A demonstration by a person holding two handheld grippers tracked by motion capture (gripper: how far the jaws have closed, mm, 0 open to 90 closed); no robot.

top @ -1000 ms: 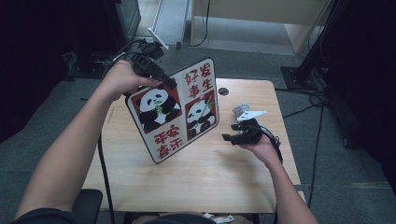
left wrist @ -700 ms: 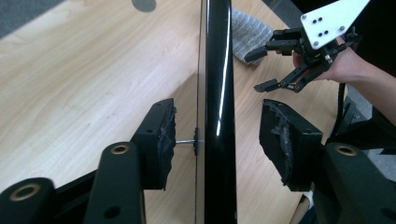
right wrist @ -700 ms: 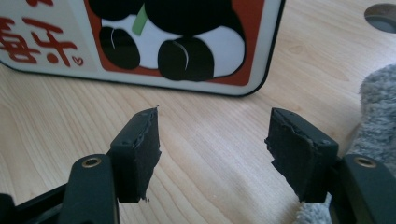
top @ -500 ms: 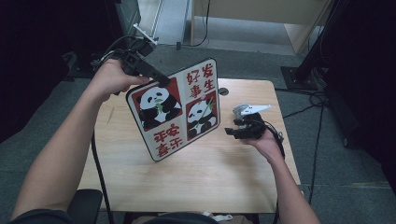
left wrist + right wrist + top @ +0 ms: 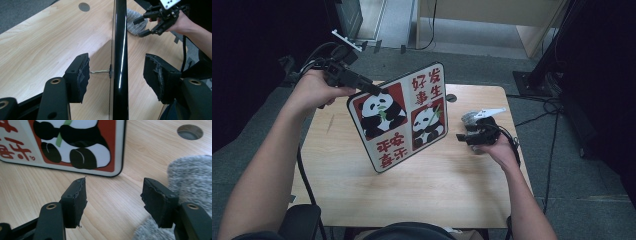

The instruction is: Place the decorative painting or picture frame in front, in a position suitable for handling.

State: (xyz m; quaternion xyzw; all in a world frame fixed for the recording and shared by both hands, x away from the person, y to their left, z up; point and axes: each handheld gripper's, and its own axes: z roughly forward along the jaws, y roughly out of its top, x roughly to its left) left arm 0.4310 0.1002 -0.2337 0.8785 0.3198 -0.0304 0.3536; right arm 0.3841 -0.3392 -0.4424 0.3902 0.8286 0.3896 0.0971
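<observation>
Both grippers gaped open: the left gripper [image 5: 116, 77] straddled the panda board's [image 5: 404, 117] edge, the right gripper [image 5: 113, 200] beside a grey cloth [image 5: 192, 175].

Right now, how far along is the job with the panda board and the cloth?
Done: the board stands on edge on the table. In hand: the left gripper, open, straddles its edge without touching; the right gripper, open, sits beside the cloth. Left: probably gripping the cloth, which lies ungripped.
</observation>
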